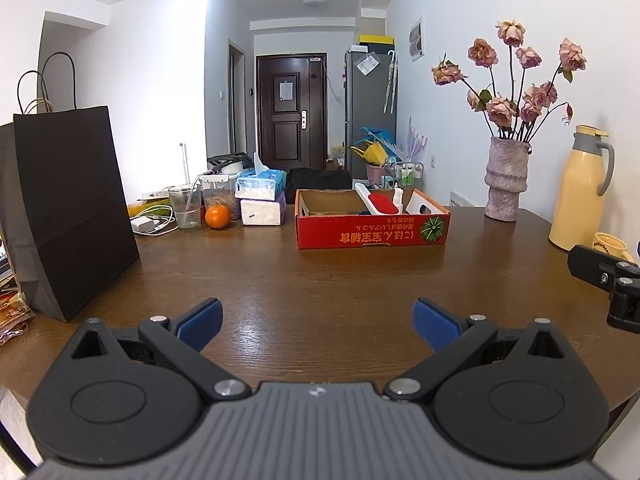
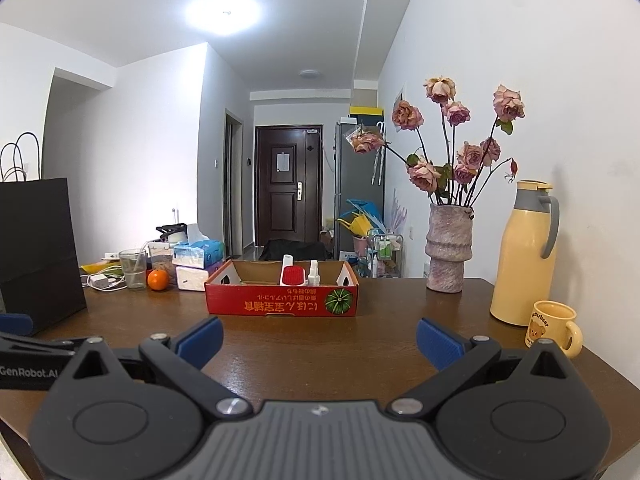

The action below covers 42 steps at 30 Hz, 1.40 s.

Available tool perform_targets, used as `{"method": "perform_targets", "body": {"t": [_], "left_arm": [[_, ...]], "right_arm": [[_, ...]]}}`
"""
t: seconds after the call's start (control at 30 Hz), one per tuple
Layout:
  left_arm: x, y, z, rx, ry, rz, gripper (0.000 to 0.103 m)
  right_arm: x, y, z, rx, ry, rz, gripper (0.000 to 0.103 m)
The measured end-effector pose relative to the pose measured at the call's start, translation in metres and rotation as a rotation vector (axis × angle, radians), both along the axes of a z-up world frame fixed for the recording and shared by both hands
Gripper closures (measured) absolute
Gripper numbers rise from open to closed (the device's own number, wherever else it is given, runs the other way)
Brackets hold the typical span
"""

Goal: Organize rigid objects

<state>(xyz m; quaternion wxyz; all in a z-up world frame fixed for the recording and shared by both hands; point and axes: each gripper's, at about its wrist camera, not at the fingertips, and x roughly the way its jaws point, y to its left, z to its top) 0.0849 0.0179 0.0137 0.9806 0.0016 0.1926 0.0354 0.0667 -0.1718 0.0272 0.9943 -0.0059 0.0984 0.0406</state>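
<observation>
A red cardboard box point(image 1: 372, 234) point(image 2: 280, 300) stands at the far middle of the brown table point(image 1: 280, 280) point(image 2: 320, 344). Inside it lean a red-and-white brush point(image 1: 382, 202) point(image 2: 292, 276) and a small white spray bottle point(image 1: 397, 196) point(image 2: 313, 273). My left gripper point(image 1: 318, 318) is open over bare wood, well short of the box, nothing between its blue pads. My right gripper point(image 2: 319, 338) is also open and empty, in front of the box. The right gripper's black body point(image 1: 608, 284) shows at the right edge of the left wrist view.
A black paper bag point(image 1: 68, 208) point(image 2: 36, 252) stands at the left. Behind it are a glass point(image 1: 186, 208), an orange point(image 1: 218, 216) point(image 2: 157, 280), tissue packs point(image 1: 262, 200) and a charger. On the right stand a vase of roses point(image 1: 506, 180) point(image 2: 448, 248), a yellow thermos point(image 1: 580, 192) point(image 2: 524, 256) and a yellow mug point(image 2: 554, 328).
</observation>
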Motion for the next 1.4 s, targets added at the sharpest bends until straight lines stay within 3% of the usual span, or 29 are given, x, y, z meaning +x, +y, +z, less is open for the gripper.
{"method": "perform_targets", "body": {"t": [1.4], "left_arm": [[0.0069,-0.001,-0.0039,0.004,0.024,0.002,0.0]], "right_arm": [[0.0073,0.0079,-0.0052,-0.022,0.017,0.014,0.0]]}}
